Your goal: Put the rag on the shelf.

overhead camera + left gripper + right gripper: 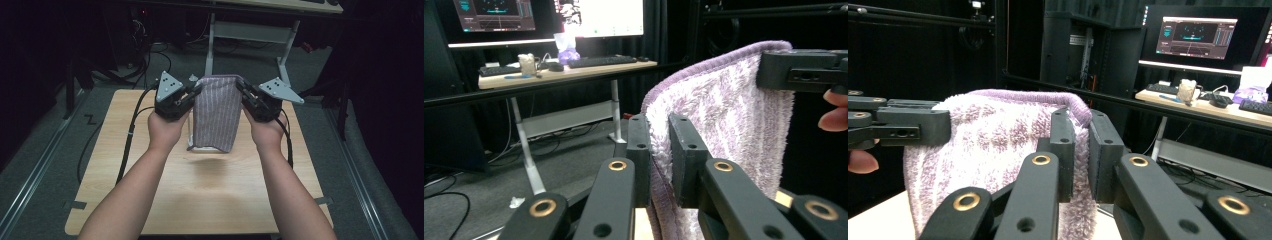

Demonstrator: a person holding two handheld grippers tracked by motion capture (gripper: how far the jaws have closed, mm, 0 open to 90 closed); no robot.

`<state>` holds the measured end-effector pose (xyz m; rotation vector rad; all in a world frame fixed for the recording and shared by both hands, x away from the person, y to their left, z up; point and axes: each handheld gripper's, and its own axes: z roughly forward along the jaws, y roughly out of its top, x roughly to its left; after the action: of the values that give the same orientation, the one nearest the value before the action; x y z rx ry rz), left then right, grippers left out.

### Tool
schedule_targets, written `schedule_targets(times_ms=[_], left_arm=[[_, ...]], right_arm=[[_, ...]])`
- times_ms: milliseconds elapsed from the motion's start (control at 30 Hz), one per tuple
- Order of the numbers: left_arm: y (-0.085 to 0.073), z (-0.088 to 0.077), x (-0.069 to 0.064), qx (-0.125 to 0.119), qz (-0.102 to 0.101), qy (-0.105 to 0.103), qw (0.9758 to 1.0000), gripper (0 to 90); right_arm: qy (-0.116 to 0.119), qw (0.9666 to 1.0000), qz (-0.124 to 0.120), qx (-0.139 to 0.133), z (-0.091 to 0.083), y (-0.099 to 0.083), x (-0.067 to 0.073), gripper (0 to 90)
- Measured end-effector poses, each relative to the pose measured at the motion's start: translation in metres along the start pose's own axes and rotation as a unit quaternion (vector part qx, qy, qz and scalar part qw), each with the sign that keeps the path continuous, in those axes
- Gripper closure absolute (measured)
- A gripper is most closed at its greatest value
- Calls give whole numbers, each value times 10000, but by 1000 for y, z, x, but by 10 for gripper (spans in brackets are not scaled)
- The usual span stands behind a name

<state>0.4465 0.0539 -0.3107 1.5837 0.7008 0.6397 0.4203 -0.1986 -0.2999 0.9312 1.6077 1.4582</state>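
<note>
High view: the wooden table is being spanned below both grippers, lying beneath and behind them toward the person's forearms. A purple striped towel is being held up above the tabletop, stretched between the two grippers and hanging down from them, its lower edge ending clear of the wood, with a shadow being cast on the table beneath it. The left gripper is being held at the towel's upper left corner by the left hand, and the right gripper is being held at the upper right corner by the right hand; the jaws of each are being pointed inward at the cloth.

From the left gripper view, the towel is being pinched between this gripper's two black jaws, which are being pressed closed on the cloth's edge, while the right gripper is being seen farther along the top hem, clamped on the far corner.

From the right gripper view, the towel is likewise being gripped between the closed jaws at its hemmed corner, and the left gripper is being seen fastened on the opposite corner. A desk with a monitor is being seen beyond the jaws.
</note>
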Motion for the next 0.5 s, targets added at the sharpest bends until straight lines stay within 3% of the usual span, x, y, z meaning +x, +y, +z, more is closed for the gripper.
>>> schedule_targets(times_ms=[400, 500], left_arm=[[-3, 31, 29, 294, 73, 238, 9993, 805], [-3, 39, 41, 416, -130, 265, 9987, 804]], right_arm=[[14, 9998, -37, 175, 42, -13, -16, 833], [77, 9996, 48, 256, 57, -16, -20, 833]])
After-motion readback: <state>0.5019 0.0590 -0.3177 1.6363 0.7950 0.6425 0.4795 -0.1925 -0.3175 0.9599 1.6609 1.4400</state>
